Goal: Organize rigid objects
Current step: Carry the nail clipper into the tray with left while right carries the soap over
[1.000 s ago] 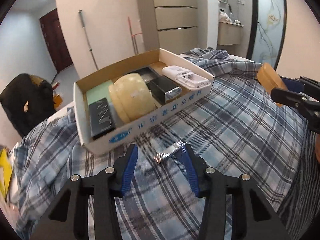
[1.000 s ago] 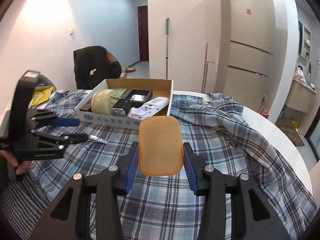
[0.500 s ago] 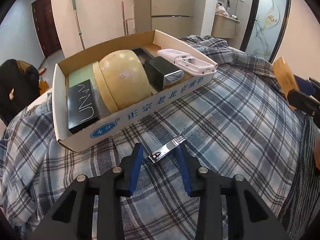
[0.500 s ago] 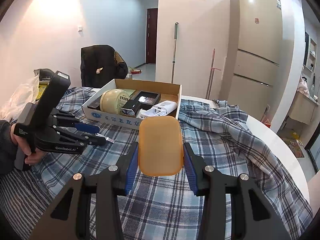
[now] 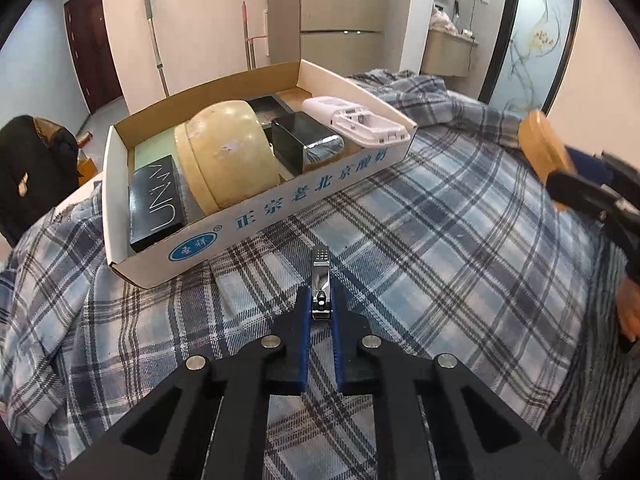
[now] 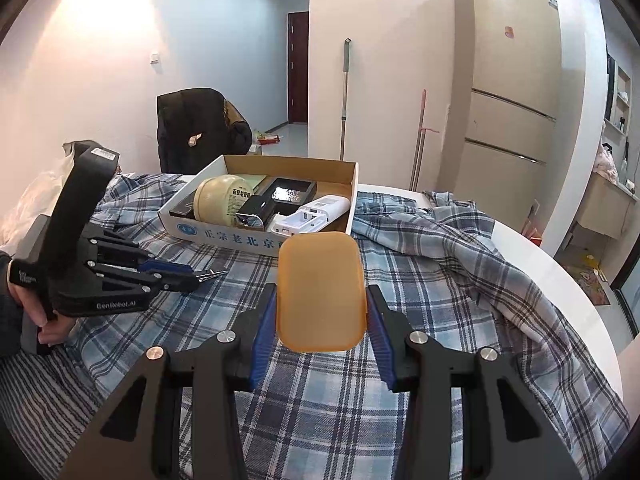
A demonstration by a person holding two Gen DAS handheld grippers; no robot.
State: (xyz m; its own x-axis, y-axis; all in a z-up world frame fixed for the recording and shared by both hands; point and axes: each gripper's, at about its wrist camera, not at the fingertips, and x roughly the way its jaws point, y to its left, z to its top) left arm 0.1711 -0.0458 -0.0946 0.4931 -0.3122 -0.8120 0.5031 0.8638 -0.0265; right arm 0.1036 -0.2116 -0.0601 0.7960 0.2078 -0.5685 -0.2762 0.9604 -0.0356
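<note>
Left gripper (image 5: 320, 312) pinches small chrome nail clipper (image 5: 321, 280) on plaid cloth (image 5: 440, 240); next, lift into open cardboard box (image 5: 304, 204).

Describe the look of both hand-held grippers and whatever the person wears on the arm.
Each hand-held gripper, left and right, is matte black plastic with angular cut-out linkage arms, round silver pivot screws and blue ribbed pads. The left one carries white lettering on its side and a tall black handle. The sleeve is dark.
</note>
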